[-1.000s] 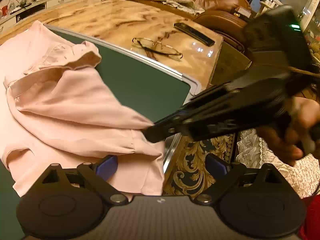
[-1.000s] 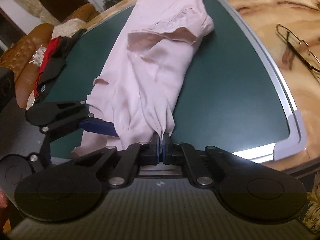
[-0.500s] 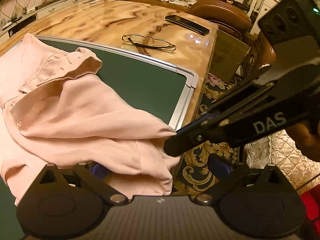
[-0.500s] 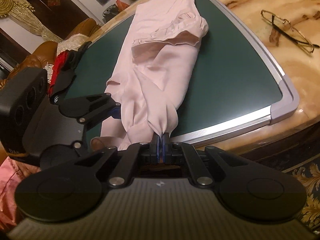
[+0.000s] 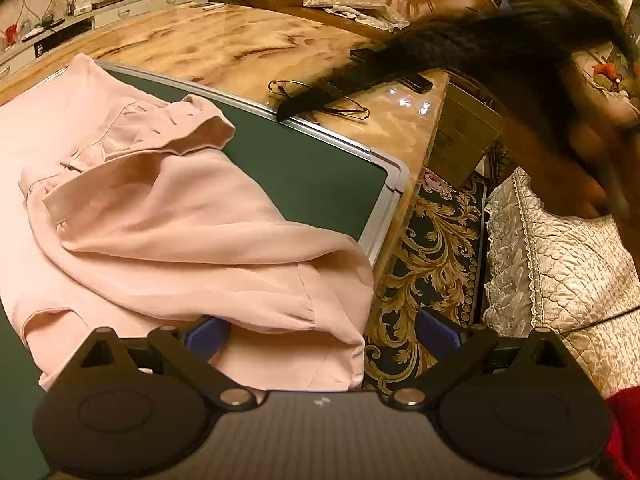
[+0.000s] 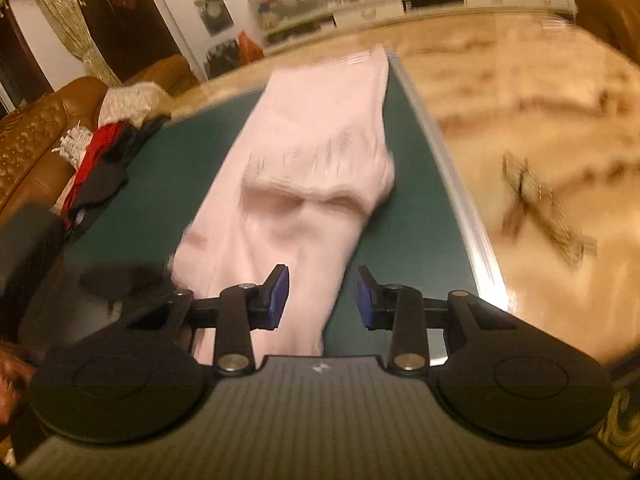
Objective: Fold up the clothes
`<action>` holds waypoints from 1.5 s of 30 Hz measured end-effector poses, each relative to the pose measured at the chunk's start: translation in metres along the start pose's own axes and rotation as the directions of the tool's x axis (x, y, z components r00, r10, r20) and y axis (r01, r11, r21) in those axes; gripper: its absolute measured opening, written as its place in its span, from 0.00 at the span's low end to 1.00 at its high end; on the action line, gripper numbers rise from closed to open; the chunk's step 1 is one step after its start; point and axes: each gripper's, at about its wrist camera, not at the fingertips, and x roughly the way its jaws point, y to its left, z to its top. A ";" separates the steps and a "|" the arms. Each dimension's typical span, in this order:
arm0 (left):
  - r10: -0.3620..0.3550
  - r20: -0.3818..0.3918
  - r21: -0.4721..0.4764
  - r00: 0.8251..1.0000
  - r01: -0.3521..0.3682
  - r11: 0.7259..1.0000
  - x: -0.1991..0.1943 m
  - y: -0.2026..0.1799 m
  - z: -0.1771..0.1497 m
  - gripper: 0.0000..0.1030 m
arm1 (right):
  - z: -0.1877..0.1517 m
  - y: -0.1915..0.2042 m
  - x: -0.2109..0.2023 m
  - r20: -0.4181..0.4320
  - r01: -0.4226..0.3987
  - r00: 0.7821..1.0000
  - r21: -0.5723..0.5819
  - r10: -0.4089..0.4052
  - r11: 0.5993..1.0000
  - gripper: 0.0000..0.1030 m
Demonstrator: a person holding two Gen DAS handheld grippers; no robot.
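A pink garment (image 5: 168, 216) lies half-folded and rumpled on the green mat (image 5: 312, 160), its near corner hanging over the mat's edge. My left gripper (image 5: 322, 332) is open wide at that near hem; its left pad (image 5: 208, 336) is tucked against the cloth and nothing is pinched. In the right wrist view the garment (image 6: 304, 184) stretches away from me. My right gripper (image 6: 320, 294) hovers over its near end with jaws opening; cloth shows below the gap but the pads do not press it. This view is motion-blurred.
Eyeglasses (image 5: 320, 100) and a dark phone (image 5: 416, 80) lie on the marble tabletop (image 5: 224, 40) beyond the mat's metal frame (image 5: 384, 208). A red and black clothes pile (image 6: 104, 160) sits at the mat's far left. Patterned carpet (image 5: 432, 248) and a sofa lie past the table edge.
My right gripper let go of the garment's corner, opened and lifted away. The released corner settled at the mat's edge. My left gripper stayed open at the hem.
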 end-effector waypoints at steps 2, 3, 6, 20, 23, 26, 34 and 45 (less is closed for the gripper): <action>0.003 0.002 -0.012 1.000 -0.003 1.000 0.000 0.002 0.000 0.98 | 0.024 -0.008 0.019 -0.005 0.021 1.000 0.003 -0.021 1.000 0.41; 0.005 0.004 -0.019 1.000 -0.005 1.000 -0.001 0.003 -0.001 0.98 | 0.036 -0.013 0.030 -0.013 0.030 0.999 0.008 -0.030 1.000 0.41; -0.003 0.009 -0.043 1.000 0.004 0.999 -0.002 0.007 -0.002 0.98 | 0.070 -0.026 0.063 -0.036 0.047 0.998 0.036 -0.046 0.998 0.41; -0.044 0.037 -0.100 0.998 0.047 0.994 -0.001 0.020 -0.001 0.98 | 0.136 -0.016 0.179 -0.268 0.010 0.962 -0.176 -0.058 0.984 0.41; -0.039 0.035 -0.081 0.999 0.042 0.996 0.001 0.017 0.000 0.98 | 0.130 -0.014 0.182 -0.287 0.002 0.956 -0.195 -0.058 0.981 0.40; -0.030 0.030 -0.070 0.999 0.032 0.997 0.002 0.015 0.000 0.98 | 0.129 -0.010 0.184 -0.278 0.048 0.954 -0.235 -0.115 0.971 0.04; -0.043 0.018 -0.036 0.999 0.044 0.998 0.005 0.009 0.001 0.98 | 0.141 -0.023 0.175 -0.231 0.122 0.958 -0.204 -0.169 0.971 0.02; -0.033 0.062 -0.067 0.998 0.037 0.997 -0.011 0.015 -0.005 0.98 | 0.133 -0.008 0.143 -0.173 0.010 0.983 -0.250 -0.055 0.968 0.32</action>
